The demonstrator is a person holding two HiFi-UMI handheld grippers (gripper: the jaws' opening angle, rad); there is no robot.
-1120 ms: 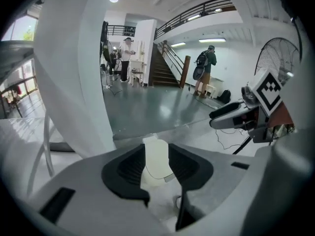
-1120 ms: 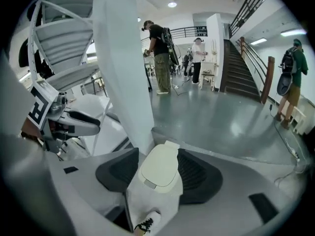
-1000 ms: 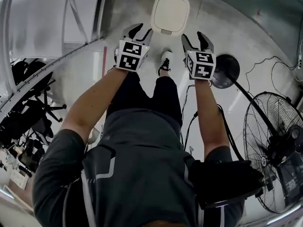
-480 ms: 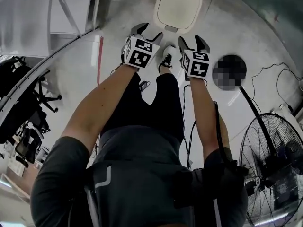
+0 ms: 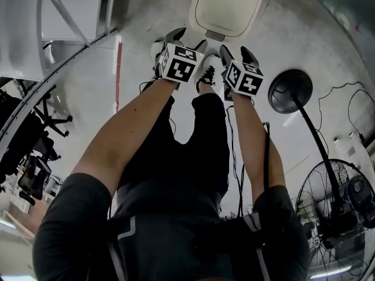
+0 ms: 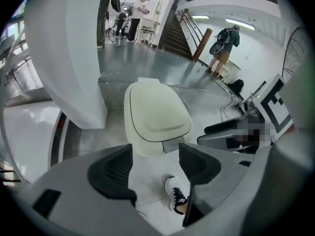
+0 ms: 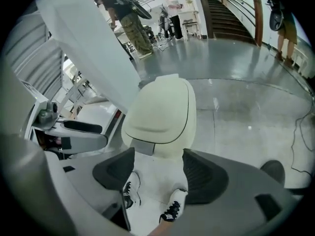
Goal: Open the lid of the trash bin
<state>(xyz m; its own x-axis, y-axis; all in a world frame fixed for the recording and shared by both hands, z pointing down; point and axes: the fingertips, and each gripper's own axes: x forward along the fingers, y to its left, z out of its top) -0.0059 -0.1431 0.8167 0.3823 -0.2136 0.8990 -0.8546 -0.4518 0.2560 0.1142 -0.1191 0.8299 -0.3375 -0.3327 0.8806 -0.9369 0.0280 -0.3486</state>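
Opening left claw [image 6: 155, 154], right claw [image 7: 158, 156] (empty)

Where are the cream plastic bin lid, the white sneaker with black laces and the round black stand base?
Cream plastic bin lid [image 5: 227, 6]: head view, middle of its top panel.
White sneaker with black laces [image 7: 173, 206]: right gripper view, on the laced upper.
Round black stand base [image 5: 290, 91]: head view, centre of the disc.

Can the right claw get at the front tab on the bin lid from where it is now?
Probably yes. The right claw, whose jaws have just been opening with nothing held between them, hangs just short of the tab on the closed lid, and nothing seems to block the way.
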